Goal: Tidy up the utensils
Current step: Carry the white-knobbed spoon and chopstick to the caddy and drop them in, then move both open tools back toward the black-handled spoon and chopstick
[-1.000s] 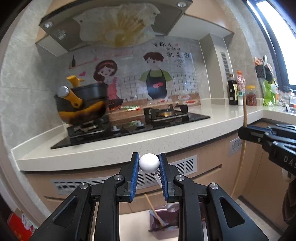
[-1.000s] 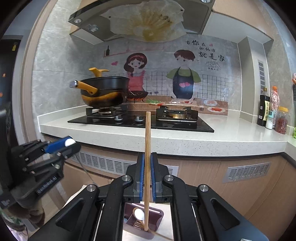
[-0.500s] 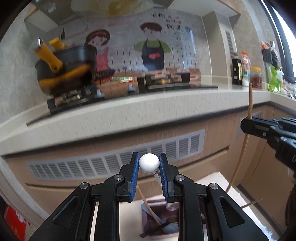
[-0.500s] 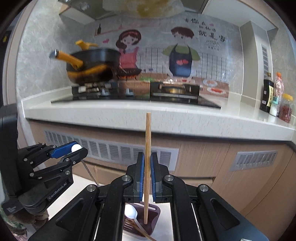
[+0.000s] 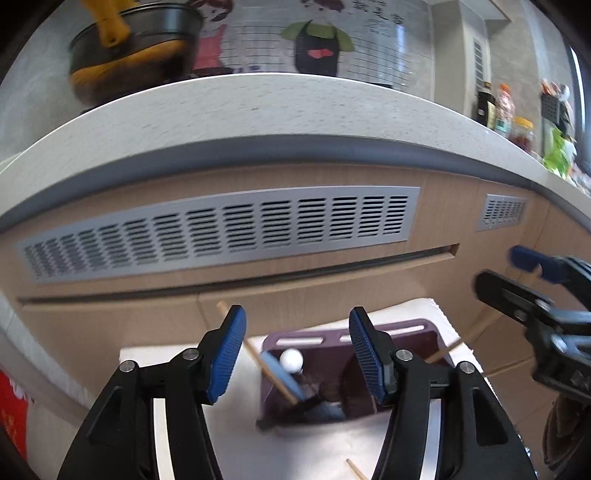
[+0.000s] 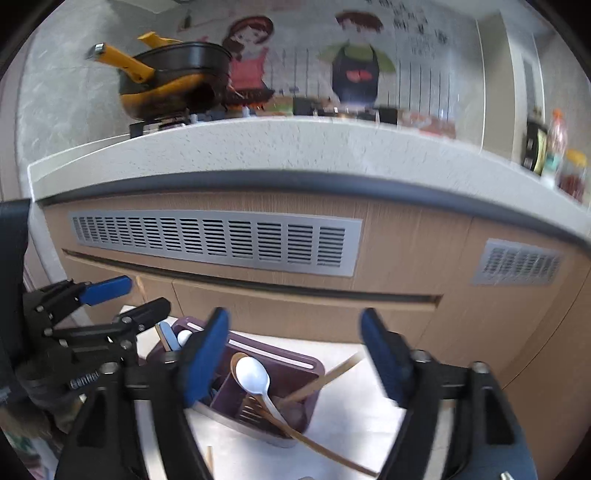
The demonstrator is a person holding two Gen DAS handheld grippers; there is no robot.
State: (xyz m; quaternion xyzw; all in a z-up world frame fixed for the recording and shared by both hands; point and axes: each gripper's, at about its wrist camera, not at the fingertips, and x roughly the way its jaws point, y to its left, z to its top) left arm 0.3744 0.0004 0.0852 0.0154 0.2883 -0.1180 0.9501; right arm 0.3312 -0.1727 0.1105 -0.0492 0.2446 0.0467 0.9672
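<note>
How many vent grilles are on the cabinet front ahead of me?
2. A long grille runs above the purple utensil holder; a smaller grille sits further right on the same cabinet front. More could lie outside the frame.

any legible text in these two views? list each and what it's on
"GenRob…": white lettering on the black body of the left claw, seen from the right wrist view; the rest is cut off.
Dark characters on the wall mural, upper right beside the cartoon cook: too blurred to read in both views.
Labels on the bottles and jars at the counter's far right: too small and blurred to read.
Nothing else readable.
</note>
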